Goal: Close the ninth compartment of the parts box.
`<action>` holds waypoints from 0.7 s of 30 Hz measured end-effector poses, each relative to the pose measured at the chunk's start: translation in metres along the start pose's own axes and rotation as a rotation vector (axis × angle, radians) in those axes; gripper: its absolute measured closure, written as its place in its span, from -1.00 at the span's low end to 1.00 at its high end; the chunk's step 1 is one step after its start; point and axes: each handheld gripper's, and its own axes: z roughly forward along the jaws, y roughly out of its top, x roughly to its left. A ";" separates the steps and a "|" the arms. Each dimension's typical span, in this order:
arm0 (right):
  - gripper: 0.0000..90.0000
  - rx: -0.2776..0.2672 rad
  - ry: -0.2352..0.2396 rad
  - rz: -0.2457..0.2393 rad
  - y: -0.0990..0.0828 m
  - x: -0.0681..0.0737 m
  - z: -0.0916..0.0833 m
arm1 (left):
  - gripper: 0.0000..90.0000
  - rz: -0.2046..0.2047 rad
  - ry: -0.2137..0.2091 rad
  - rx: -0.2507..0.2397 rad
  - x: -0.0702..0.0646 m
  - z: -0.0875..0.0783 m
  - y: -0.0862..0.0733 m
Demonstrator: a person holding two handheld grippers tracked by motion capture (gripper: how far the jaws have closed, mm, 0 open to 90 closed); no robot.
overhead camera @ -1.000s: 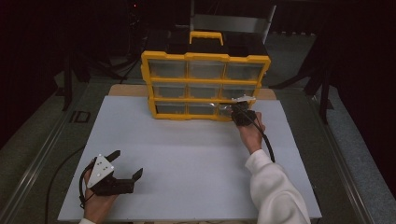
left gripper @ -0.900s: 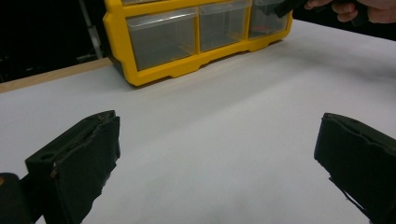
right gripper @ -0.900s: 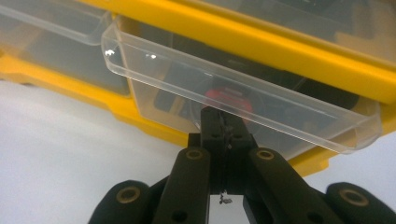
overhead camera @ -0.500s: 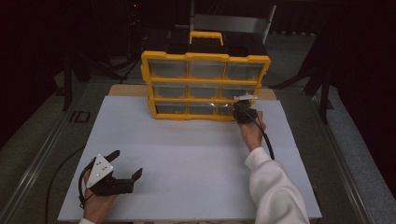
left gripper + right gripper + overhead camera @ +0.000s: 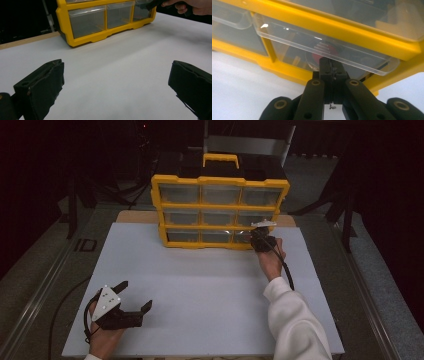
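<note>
Yellow drawer cabinet [image 5: 220,212] stands unmoved at the white table's [image 5: 210,290] far side; right gripper [image 5: 256,240] stays clamped on its bottom-right drawer's [image 5: 324,53] handle, left gripper [image 5: 131,301] rests near-left, jaws apart. Dark room around.

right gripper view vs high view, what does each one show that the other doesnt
The right gripper view gives the close detail: the right gripper has its jaws shut at the front lip of a clear drawer, with something red dimly seen behind the plastic.

The high view gives the layout: the yellow organizer with three rows of drawers, its handle, the white board, and the left gripper open, resting near the board's front left corner.

Both show the right gripper at the bottom-right drawer.
</note>
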 end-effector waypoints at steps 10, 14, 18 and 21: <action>0.81 -0.006 0.060 -0.072 0.001 0.003 -0.017 | -0.99 0.003 -0.002 0.005 0.000 0.001 0.000; 0.67 0.002 0.086 -0.112 0.001 0.008 -0.023 | -0.99 0.003 -0.002 0.005 -0.001 0.001 0.000; 0.49 0.006 0.122 -0.142 -0.001 0.015 -0.030 | -0.99 0.002 -0.003 0.004 -0.001 0.001 0.000; 0.32 0.001 0.159 -0.152 -0.003 0.019 -0.036 | -0.99 0.001 -0.002 0.001 0.000 0.001 0.000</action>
